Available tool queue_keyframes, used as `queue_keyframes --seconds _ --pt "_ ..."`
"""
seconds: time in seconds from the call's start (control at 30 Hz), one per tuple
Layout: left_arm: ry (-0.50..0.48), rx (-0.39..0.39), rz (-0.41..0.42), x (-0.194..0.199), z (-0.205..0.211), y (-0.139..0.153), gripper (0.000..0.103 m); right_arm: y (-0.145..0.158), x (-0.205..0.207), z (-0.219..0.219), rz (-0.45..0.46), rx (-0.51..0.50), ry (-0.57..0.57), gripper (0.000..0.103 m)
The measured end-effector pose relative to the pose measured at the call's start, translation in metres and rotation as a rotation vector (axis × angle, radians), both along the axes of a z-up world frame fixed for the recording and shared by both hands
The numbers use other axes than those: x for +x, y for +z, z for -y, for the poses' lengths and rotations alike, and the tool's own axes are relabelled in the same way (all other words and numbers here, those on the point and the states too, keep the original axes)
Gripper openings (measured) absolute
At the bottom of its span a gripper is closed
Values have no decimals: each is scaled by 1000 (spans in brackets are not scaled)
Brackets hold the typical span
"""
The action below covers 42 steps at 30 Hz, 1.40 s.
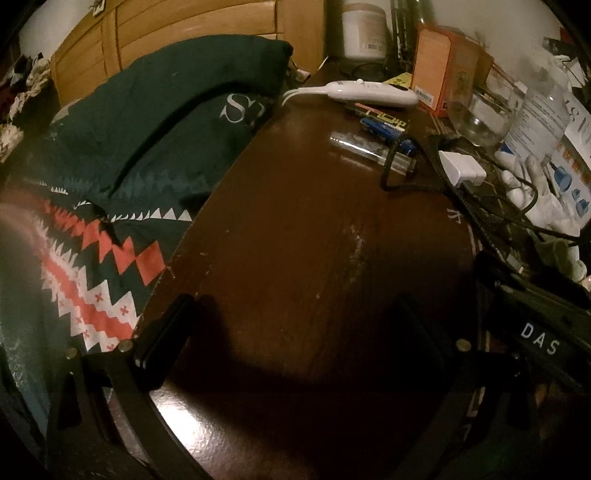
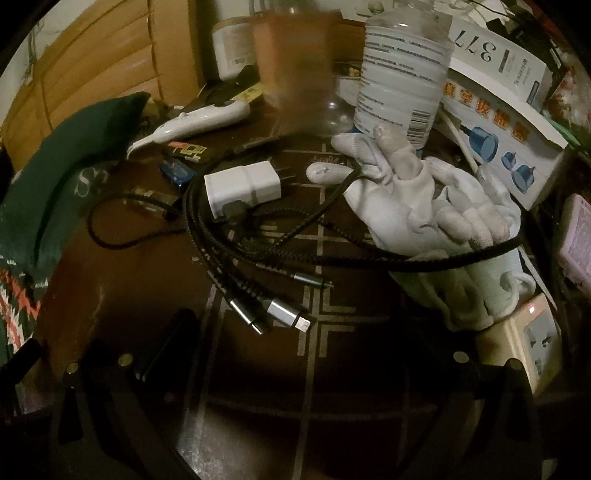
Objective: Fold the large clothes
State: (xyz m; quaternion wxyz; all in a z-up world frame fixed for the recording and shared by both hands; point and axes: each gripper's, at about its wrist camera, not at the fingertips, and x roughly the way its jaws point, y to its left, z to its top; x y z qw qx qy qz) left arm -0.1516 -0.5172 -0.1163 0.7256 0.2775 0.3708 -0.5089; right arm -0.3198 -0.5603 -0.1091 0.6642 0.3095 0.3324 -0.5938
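Green patterned garment (image 1: 122, 155) lying bunched at the counter's (image 1: 295, 240) left edge, long axis running near-to-far. Both tongs hovering open, empty. Left tongs (image 1: 291, 350) sitting nearer; right tongs (image 2: 288, 354) facing cables (image 2: 229, 236).

Under me lies a dark brown glossy desk (image 1: 295, 229), scratched and catching dim warm light. Pale inlaid lines cross its right part. Behind it stands slatted light wood furniture (image 1: 192, 22) against a pale wall (image 1: 498, 18).

Glossy scuffed wood table (image 1: 295, 240); matt cloth garment (image 1: 147, 122).
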Motion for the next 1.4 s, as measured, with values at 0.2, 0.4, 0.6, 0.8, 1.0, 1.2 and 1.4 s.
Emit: queue_keyframes --seconds 0.2,0.4,0.6,0.8,1.0,1.2,1.4 --pt "-7 -1 -2 1 -2 1 103 1 1 3 -11 6 -5 103" --pt "-11 0 -3 2 -2 1 103 -1 1 4 -16 7 -2 103" --pt "-15 0 -4 2 -2 1 103 -1 1 4 -20 8 -3 103" --pt "-18 -1 -5 2 -3 2 103 -1 1 3 -20 7 -2 103" --pt "-20 -1 -6 2 -3 2 103 -1 1 4 -19 8 -1 103" --pt "-21 -1 -7 2 -3 2 103 -1 1 4 -20 7 -1 103" --pt "-23 -1 -7 2 -4 2 103 -1 2 4 -20 7 -1 103"
